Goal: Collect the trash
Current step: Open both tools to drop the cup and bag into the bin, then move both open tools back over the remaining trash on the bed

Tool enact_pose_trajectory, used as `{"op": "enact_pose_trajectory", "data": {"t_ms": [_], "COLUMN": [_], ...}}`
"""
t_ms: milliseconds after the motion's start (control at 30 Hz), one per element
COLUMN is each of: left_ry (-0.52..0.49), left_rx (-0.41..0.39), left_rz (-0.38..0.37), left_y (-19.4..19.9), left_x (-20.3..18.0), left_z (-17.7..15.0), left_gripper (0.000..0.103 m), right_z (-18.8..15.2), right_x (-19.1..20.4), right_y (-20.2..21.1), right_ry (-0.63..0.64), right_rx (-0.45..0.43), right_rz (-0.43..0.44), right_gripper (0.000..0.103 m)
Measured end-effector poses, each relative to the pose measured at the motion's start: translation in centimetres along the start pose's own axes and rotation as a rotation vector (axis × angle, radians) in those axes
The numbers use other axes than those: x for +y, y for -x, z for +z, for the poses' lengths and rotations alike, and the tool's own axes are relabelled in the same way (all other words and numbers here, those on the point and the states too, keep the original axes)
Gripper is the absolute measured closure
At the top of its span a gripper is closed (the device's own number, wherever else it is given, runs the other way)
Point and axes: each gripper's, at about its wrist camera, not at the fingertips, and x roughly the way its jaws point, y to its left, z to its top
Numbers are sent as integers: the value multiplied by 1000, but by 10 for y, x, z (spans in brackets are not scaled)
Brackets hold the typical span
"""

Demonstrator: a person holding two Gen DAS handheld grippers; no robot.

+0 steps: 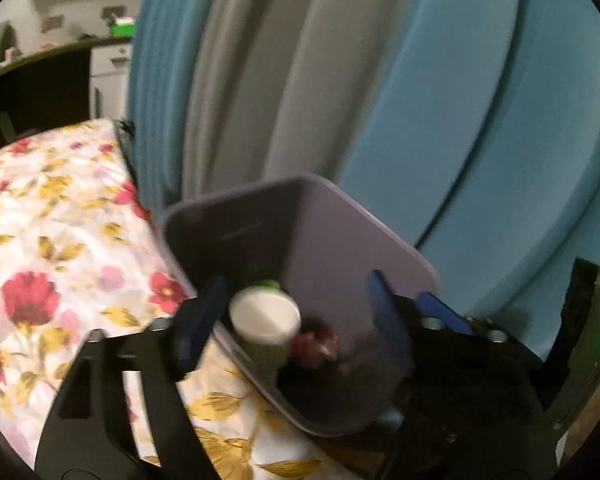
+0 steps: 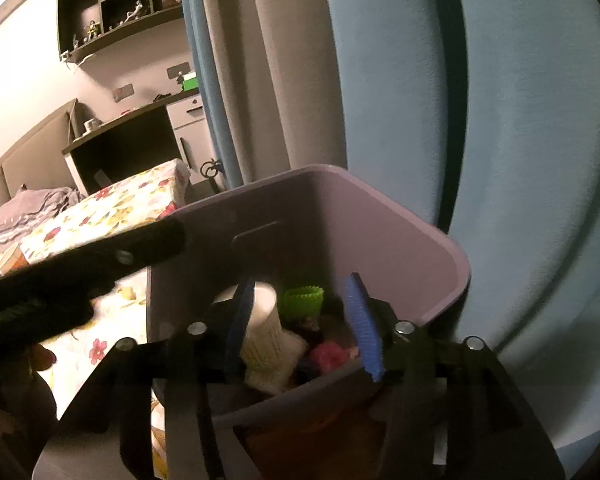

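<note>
Black tool arms fill the bottom of both views. Behind them, blue and grey curtains (image 2: 400, 80) cover the right and centre. A bed (image 1: 40, 240) with a flowered sheet runs along the left, touching the lilac bin (image 1: 340, 240) at lower centre. The left tool (image 1: 296, 320) stands open over the bin, nothing pressed between its blue pads; the right tool (image 2: 304, 320) is also open above it. In the bin lie a white cup (image 1: 266, 320), a green cupcake liner (image 2: 304, 298) and a pink scrap (image 2: 330, 354). The left tool's arm crosses the right view's left side, hiding part of the bed.
</note>
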Motion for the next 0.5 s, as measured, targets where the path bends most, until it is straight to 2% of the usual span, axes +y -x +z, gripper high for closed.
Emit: {"op": "enact_pose_trajectory", "data": {"t_ms": [100, 300, 500], "left_ry": [-6, 28, 42], "left_rx": [-52, -75, -107], "left_rz": [56, 127, 230], "left_y": [15, 37, 69], "left_x": [3, 18, 41], "left_z": [-2, -7, -17], "left_gripper": [12, 10, 10], "right_z": [-1, -1, 0], "right_x": [-2, 1, 14], "right_y": [8, 20, 32], "right_ry": [-7, -7, 3], "right_rx": [-26, -57, -88], "right_rz": [-18, -44, -53], "right_gripper": [41, 26, 18]}}
